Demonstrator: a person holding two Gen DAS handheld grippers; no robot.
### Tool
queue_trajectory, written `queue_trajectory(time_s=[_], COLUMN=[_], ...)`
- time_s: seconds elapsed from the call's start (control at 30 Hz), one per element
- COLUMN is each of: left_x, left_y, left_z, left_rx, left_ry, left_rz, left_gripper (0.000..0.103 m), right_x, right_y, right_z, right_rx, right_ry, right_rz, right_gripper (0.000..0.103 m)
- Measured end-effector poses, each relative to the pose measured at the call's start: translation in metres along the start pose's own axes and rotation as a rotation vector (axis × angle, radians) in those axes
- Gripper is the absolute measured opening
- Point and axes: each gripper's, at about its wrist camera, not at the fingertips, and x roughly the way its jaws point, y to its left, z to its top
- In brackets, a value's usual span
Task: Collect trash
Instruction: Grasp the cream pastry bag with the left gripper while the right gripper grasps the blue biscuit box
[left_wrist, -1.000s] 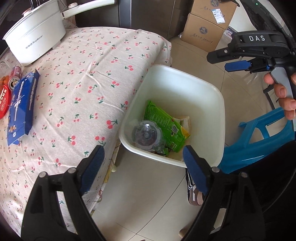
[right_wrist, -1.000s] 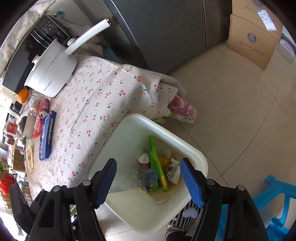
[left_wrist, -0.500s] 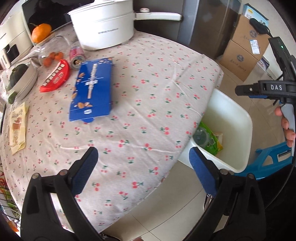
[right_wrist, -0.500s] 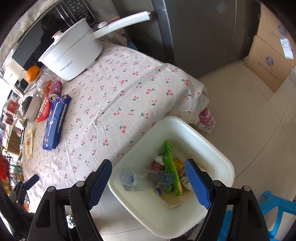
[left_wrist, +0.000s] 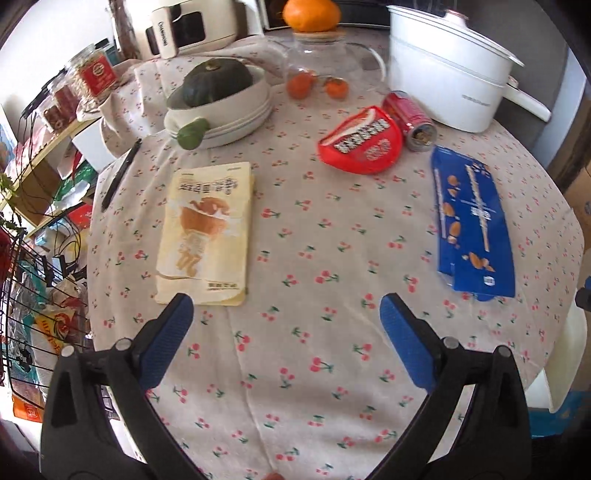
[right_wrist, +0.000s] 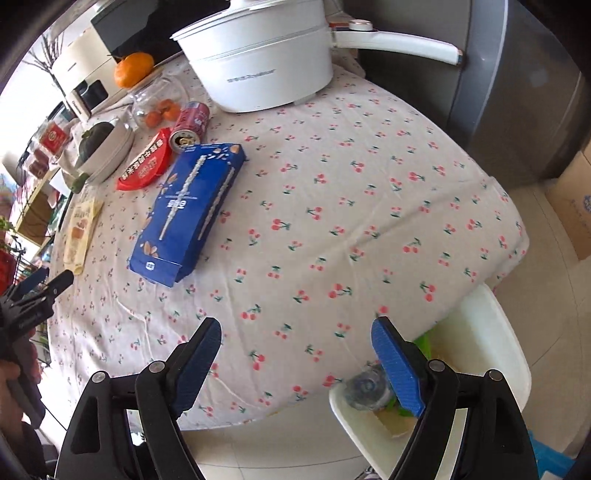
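Trash left on the counter (left_wrist: 314, 266) lies ahead of both tongs: a flattened cream wrapper (left_wrist: 207, 232) just beyond the left tongs' (left_wrist: 284, 321) left finger, its long axis running away from them, and an empty blue box (right_wrist: 188, 210) up and to the left of the right tongs (right_wrist: 295, 343), lying diagonally. Both tongs stand wide and hold nothing, the right pair's jaws having just been opening. By my reading the left hand is nearer the wrapper, the right nearer the box, and the white bin (right_wrist: 495, 339) sits below the counter edge by the right tongs.
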Motion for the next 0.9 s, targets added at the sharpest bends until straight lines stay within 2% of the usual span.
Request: queue_trajectory(time_s=[0.17,0.3,0.37,0.43,0.53,0.6,0.63,0.77,0.9], left_x=[0.028,0.047,0.055,0.064,0.072,0.077,0.078,0.082,0.082], left_y=[0.054,0.082,0.09,0.097,0.106,0.109,0.11,0.109,0.108], left_z=[0.016,0.025,0.029,0.032,0.031,0.029,0.028,0.025,0.021], left_rx=[-0.081,-0.166,-0.188,-0.214,-0.262,-0.284,-0.289,-0.297,-0.319], left_ry=[0.0,-0.005,-0.005,-0.002,0.011,0.021,0.023,0.034,0.039], left_rz=[0.003,-0.095,-0.126,-0.146,-0.195,-0.222,-0.231,-0.224,-0.248], left_gripper=[0.101,0.101,0.1,0.095,0.079,0.061,0.056,0.028,0.012], right_x=[0.023,0.047,0.059,0.07,0.081,0.087,0.091,0.109,0.129], right_y=[0.05,0.077,0.085,0.092,0.105,0.112,0.116,0.125,0.127], right_z=[0.024,0.044,0.056,0.066,0.078,0.082,0.083,0.086,0.084], right_rx=[-0.037,-0.014,0.011,0.028,0.032,0.026,0.023,0.028,0.037], right_ry=[0.011,0.032,0.037,0.036,0.01,0.005,0.007,0.023,0.058], right_rz=[0.041,0.081,0.092,0.092,0.072,0.071,0.06,0.018,-0.038], right_gripper=[0.089,0.099,0.099,0.099,0.1,0.101,0.103,0.103,0.103])
